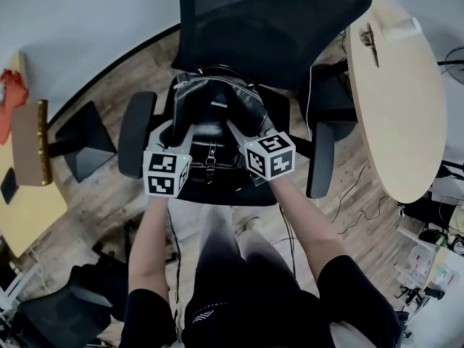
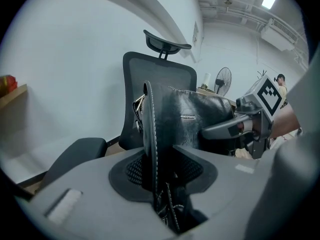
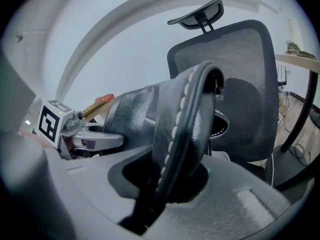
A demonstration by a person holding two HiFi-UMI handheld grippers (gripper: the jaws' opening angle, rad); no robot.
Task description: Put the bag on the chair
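Note:
A black leather bag (image 1: pixel 214 118) rests upright on the seat of a black mesh office chair (image 1: pixel 268 20), between its two armrests. My left gripper (image 1: pixel 176 135) is at the bag's left side, with a stitched strap (image 2: pixel 150 134) running through its jaws, which are shut on it. My right gripper (image 1: pixel 238 132) is at the bag's right side and grips a padded strap (image 3: pixel 185 119) the same way. In the left gripper view the bag (image 2: pixel 200 116) stands before the chair's backrest (image 2: pixel 165 66), with the right gripper (image 2: pixel 235 128) beyond it. The right gripper view shows the left gripper (image 3: pixel 92 136) across the bag (image 3: pixel 132 111).
An oval wooden table (image 1: pixel 399 100) stands right of the chair, and cables (image 1: pixel 355 194) trail on the floor below it. A dark box (image 1: pixel 83 140) and a wooden desk (image 1: pixel 29 165) are at the left. A fan (image 2: pixel 222 79) and a person (image 2: pixel 281 84) are in the background.

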